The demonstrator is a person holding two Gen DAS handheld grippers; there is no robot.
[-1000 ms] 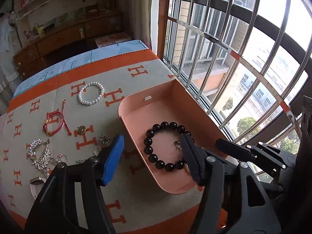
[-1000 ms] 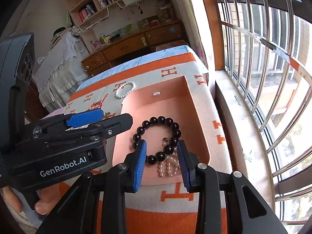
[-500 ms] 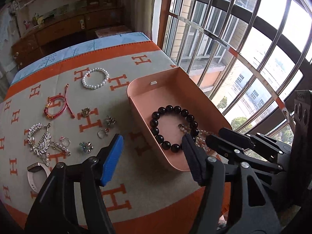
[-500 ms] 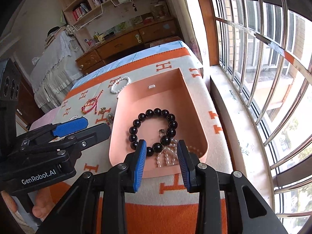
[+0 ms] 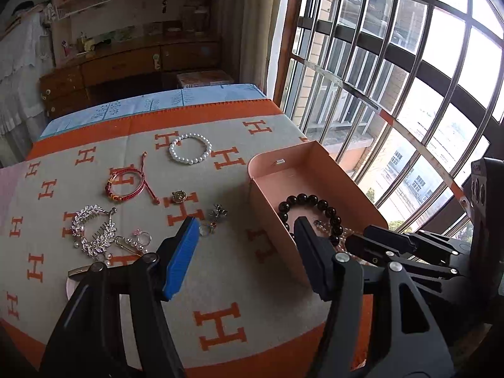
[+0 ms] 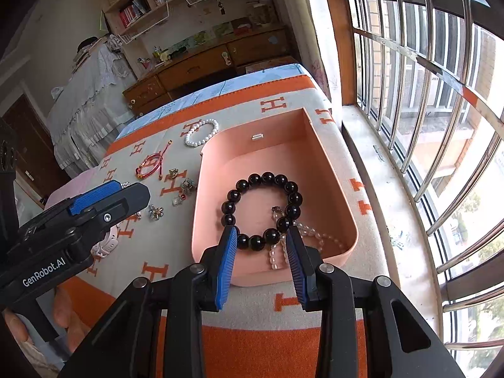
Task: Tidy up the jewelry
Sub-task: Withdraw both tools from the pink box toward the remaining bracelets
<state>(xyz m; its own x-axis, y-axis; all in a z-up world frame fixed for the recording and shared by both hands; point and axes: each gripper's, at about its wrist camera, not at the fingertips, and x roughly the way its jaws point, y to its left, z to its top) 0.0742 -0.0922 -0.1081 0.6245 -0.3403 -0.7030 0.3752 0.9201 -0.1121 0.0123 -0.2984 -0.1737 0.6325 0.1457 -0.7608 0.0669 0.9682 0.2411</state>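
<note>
1. The worktop (image 5: 239,277) is covered by a grey blanket with an orange border and orange H letters; it stands just beside a barred window.
2. A pink rounded tray with low walls (image 6: 321,170) lies on the blanket at the window side.
3. The left tool (image 5: 245,249) hangs above the blanket, just beside the left wall of the tray. Its jaws stand wide apart and nothing is between them.
4. The right tool (image 6: 261,252) is at the near edge of the tray, above its near wall. Its jaws are released, with a gap between the blue pads, and they press on nothing.
5. A bracelet of round black beads (image 6: 263,209) lies flat inside the tray, in its near half.
6. A string of clear beads (image 6: 312,236) lies in the tray too, touching the black bracelet at the right near side.
7. A white pearl bracelet (image 5: 190,148) lies on the blanket, far from the tools.
8. A red cord bracelet (image 5: 126,186) lies nearer, left of the tray.
9. A silver hair comb with stones (image 5: 91,230) lies at the left of the blanket.
10. Several small pieces, rings (image 5: 143,238) and brooches (image 5: 219,212), lie between the comb and the tray.
</note>
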